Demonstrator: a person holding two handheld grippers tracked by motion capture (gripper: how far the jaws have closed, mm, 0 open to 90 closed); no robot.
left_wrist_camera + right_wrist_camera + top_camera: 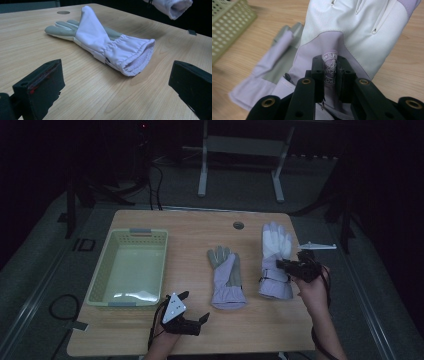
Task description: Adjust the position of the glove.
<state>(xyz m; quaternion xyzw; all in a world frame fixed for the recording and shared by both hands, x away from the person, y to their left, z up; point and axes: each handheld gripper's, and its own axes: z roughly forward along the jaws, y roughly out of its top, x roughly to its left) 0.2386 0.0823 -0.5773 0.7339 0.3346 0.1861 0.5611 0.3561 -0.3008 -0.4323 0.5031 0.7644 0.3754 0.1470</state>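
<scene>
Two pale lilac gloves lay on the wooden table (150, 220), each with its long axis running near to far, cuff toward the person and fingers pointing away. The right glove (275, 255) sat at the right of the table, and the right gripper (292, 266) was clamped on a fold of its back, just above the cuff; in the right gripper view the jaws stood close together with a ridge of fabric bearing a round printed logo pinched between them. In the left gripper view this glove's cuff appeared raised off the wood, so the pinch seemed already to bear its weight.

The middle glove (227, 277) lay flat between the right glove and the green basket (107, 265), which stood at the left of the table. The left gripper (192, 316) hovered at the near edge, jaws wide apart and holding nothing, with the middle glove's open cuff just beyond it and slightly to the right. That gripper was by far the nearer to this glove, and I judged that a short reach forward along the glove's own axis would bring the jaws onto the cuff, with the basket then lying to the left of it
</scene>
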